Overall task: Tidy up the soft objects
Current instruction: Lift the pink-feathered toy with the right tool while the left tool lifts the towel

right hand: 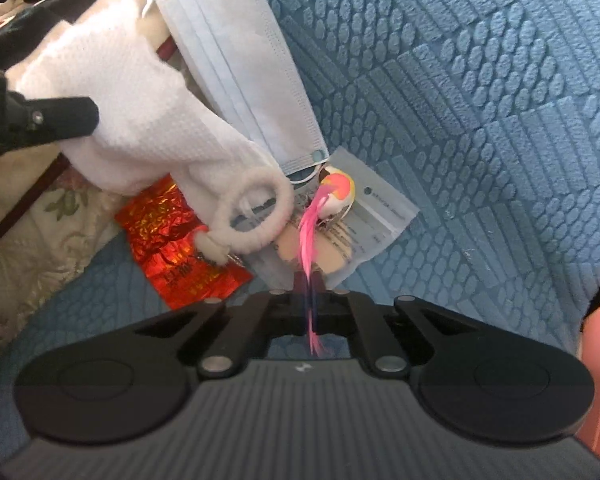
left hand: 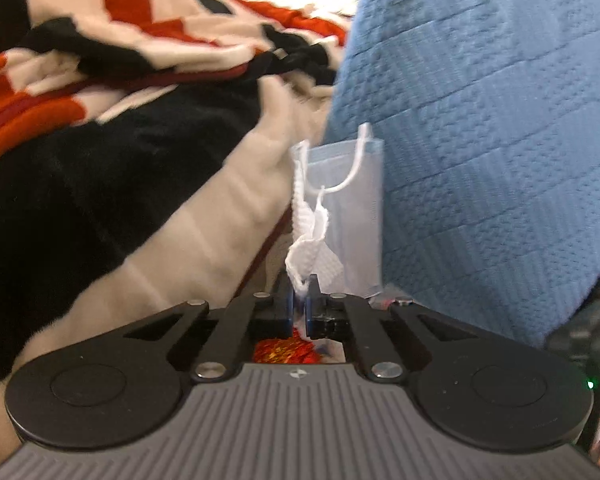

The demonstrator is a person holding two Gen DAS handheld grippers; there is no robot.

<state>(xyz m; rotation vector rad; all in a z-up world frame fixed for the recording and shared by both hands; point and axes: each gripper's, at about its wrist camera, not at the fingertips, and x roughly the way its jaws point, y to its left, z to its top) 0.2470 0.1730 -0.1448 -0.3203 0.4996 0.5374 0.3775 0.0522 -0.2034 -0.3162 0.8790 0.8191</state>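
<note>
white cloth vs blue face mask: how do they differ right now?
The white cloth is waffle-textured and bunched; the blue face mask is smooth, pleated and flat. The cloth is pinched in the left tongs; the mask is in no tongs and leans against the blue quilt. Both are soft and pale.

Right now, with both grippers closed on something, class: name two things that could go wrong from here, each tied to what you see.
1. The right gripper pinches only the thin pink feather of a small toy; it may slip out or tear when lifted.
2. The left gripper holds the white cloth by one edge; the face mask lies against it, with its ear loop over the cloth, and could be dragged along.
</note>
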